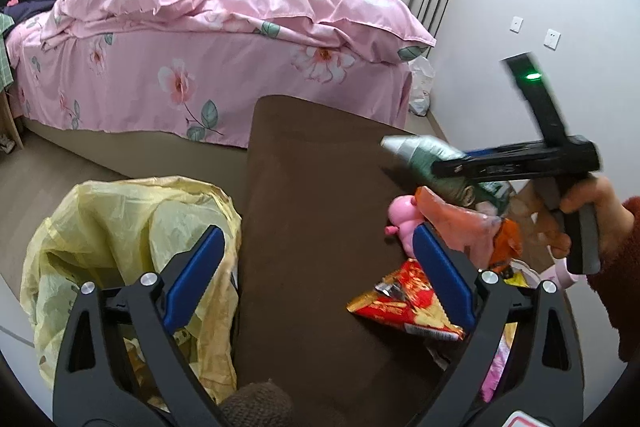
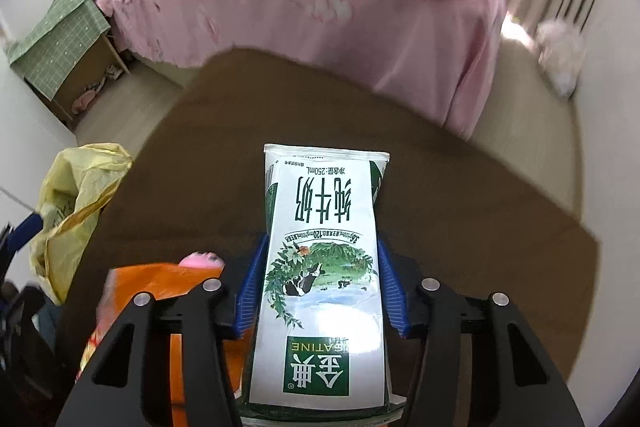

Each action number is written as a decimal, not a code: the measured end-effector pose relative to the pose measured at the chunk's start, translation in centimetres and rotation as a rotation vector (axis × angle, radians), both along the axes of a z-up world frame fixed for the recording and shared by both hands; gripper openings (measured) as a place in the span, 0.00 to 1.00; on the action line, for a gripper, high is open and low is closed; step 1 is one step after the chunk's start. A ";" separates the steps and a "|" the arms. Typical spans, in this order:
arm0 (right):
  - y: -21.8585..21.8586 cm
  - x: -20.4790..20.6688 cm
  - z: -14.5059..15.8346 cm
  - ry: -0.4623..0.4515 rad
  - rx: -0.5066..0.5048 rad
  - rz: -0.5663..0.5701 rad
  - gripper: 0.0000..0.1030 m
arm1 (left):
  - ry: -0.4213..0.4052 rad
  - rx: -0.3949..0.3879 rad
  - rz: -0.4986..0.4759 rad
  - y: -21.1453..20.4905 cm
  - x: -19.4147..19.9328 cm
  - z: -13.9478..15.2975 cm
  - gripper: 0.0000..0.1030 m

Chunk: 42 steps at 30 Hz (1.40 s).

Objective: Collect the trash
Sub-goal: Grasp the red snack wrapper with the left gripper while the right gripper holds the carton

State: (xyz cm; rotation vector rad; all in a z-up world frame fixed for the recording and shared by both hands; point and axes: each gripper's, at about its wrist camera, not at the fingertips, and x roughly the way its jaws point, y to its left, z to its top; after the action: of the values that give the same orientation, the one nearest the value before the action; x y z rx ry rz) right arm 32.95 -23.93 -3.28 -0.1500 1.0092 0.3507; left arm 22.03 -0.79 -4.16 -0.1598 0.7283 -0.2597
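My right gripper (image 2: 320,279) is shut on a green and white milk carton (image 2: 320,267) and holds it above the brown table (image 2: 460,211). In the left wrist view the carton (image 1: 424,153) sticks out of the right gripper (image 1: 460,163), raised over the table's right side. My left gripper (image 1: 320,267) is open and empty, low over the table's near left part. A yellow trash bag (image 1: 120,227) stands open beside the table's left edge; it also shows in the right wrist view (image 2: 76,203). A red snack wrapper (image 1: 404,303), an orange wrapper (image 1: 460,223) and a pink toy (image 1: 404,219) lie near the left gripper's right finger.
A bed with a pink floral quilt (image 1: 224,27) stands behind the table. A white plastic bag (image 1: 420,83) sits on the floor by the wall. A small cabinet with a green cloth (image 2: 60,43) stands at the far left. More wrappers (image 1: 496,355) lie at the table's right.
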 end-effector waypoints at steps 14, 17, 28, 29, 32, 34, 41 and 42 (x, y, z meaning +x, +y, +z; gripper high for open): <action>-9.9 -21.6 6.6 -0.345 0.105 -0.245 0.47 | 0.005 0.087 -0.374 -9.9 -4.5 0.3 0.65; -11.5 -26.2 5.3 -0.366 0.124 -0.311 0.47 | 0.074 0.117 -0.368 -10.7 -5.0 -1.2 0.54; -11.8 -32.6 -2.3 -0.285 0.068 -0.326 0.47 | 0.175 0.091 -0.402 -9.8 -12.0 -2.7 0.43; -11.9 -32.8 -2.6 -0.282 0.073 -0.333 0.47 | 0.180 0.082 -0.380 -9.6 -11.9 -2.6 0.43; -11.8 -32.9 -3.3 -0.274 0.055 -0.343 0.47 | 0.177 0.028 -0.331 -8.7 -11.9 -2.0 0.44; -11.7 -32.7 -3.9 -0.248 0.040 -0.316 0.48 | 0.160 0.015 -0.316 -8.4 -12.0 -1.6 0.52; -12.5 -30.4 -5.2 -0.104 0.088 -0.309 0.48 | 0.089 0.021 -0.289 -7.7 -12.7 0.0 0.68; -12.4 -29.9 -5.4 -0.083 0.086 -0.303 0.48 | 0.079 0.027 -0.283 -7.5 -12.8 0.2 0.69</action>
State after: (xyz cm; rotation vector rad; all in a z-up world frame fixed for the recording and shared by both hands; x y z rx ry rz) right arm 3.09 -36.33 -8.69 0.0656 0.9168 0.1098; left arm 9.27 -8.29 -3.95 -0.0411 0.8329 -0.5150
